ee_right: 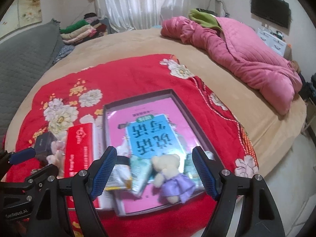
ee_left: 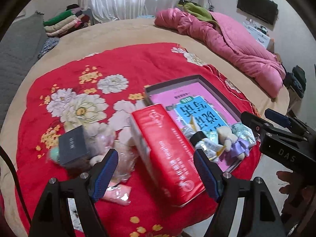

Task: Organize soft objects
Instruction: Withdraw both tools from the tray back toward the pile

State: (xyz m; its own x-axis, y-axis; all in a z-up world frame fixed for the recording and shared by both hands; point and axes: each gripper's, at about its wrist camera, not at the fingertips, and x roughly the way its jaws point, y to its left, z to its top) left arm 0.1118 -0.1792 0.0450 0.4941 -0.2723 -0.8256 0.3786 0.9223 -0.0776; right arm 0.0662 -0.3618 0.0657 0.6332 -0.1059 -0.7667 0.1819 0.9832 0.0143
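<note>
A small teddy bear in a purple dress (ee_right: 169, 177) lies in a shallow grey tray (ee_right: 138, 96) on a pink and blue book, with several small packets (ee_right: 141, 172) beside it. It also shows in the left wrist view (ee_left: 231, 141). My right gripper (ee_right: 153, 173) is open above the bear. A red tissue pack (ee_left: 167, 154) lies between the open fingers of my left gripper (ee_left: 158, 174). Pale plush toys (ee_left: 106, 136), a dark box (ee_left: 73, 145) and a pink bagged item (ee_left: 116, 194) lie left of the pack.
All lies on a red floral blanket (ee_left: 118, 69) over a tan bed. A pink quilt (ee_right: 246, 59) is bunched at the far right. Folded clothes (ee_right: 83, 31) are stacked at the far left beside a grey cushion (ee_right: 25, 55).
</note>
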